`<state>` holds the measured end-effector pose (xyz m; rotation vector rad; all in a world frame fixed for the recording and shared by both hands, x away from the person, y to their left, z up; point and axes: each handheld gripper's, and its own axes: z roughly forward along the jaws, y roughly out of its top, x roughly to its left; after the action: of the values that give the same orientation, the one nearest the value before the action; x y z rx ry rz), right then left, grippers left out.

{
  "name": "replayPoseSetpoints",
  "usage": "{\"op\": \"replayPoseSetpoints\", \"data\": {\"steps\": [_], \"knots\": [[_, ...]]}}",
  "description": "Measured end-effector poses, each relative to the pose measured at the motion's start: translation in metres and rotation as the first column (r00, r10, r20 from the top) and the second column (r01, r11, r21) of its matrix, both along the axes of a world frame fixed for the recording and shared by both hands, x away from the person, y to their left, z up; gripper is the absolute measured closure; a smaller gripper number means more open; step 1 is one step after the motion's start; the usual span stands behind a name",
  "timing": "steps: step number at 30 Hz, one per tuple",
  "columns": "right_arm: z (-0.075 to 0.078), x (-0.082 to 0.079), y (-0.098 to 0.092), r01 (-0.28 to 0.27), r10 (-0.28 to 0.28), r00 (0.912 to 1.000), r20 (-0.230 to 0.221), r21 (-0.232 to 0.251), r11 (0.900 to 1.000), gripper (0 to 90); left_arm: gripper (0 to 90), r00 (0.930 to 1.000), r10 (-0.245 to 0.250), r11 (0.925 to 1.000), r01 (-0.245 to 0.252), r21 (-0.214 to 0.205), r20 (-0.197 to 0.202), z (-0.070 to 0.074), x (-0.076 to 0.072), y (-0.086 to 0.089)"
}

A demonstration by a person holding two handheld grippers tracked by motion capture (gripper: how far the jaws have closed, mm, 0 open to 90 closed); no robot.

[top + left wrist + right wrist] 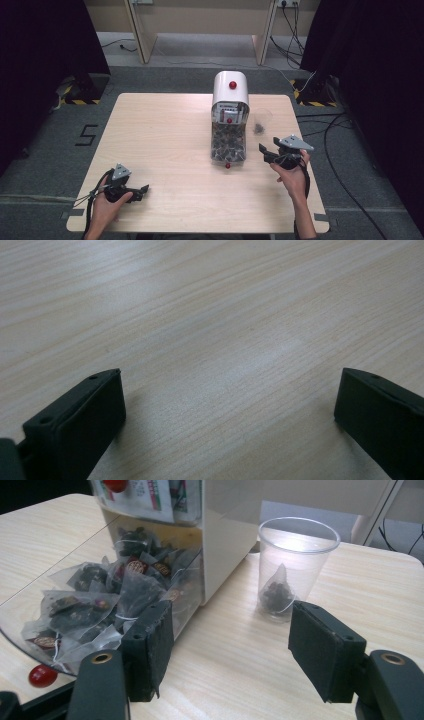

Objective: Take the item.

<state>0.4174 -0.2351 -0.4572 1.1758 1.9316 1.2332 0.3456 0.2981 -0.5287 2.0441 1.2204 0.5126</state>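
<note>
**Q:** Black jaws fill the foreground; whose, and how do they stand?

**A:** Right gripper (230, 650), jaws spread, empty. Beyond them stands the clear cup (295, 565) holding one tea bag (275, 595), just right of the dispenser (230, 117).

**Q:** And the other?

**A:** Left gripper (227, 410), also spread, over bare table (210, 315), well away from the dispenser.

On the table (165, 150) there is one white dispenser (230, 95) with many tea bags (95, 605) inside, too many to count, and one clear plastic cup (297, 550) with one tea bag (275, 595).
</note>
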Motion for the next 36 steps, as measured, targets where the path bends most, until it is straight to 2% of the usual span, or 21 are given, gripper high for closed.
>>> {"op": "replayPoseSetpoints", "data": {"steps": [11,21,36], "knots": [[-0.003,-0.008,0.001,-0.003,0.003,1.0,-0.006,-0.01,0.9999,34.8,0.0,1.0,0.0,1.0,0.0,0.0,0.0,0.0,0.0,0.0],[-0.005,-0.017,0.002,0.005,-0.006,0.9998,-0.018,-0.037,0.9993,28.8,0.0,1.0,0.0,1.0,0.0,0.0,0.0,0.0,0.0,0.0],[-0.011,-0.032,0.001,0.008,-0.01,0.9991,-0.042,-0.039,0.9992,26.0,0.0,1.0,0.0,1.0,0.0,0.0,0.0,0.0,0.0,0.0]]}}
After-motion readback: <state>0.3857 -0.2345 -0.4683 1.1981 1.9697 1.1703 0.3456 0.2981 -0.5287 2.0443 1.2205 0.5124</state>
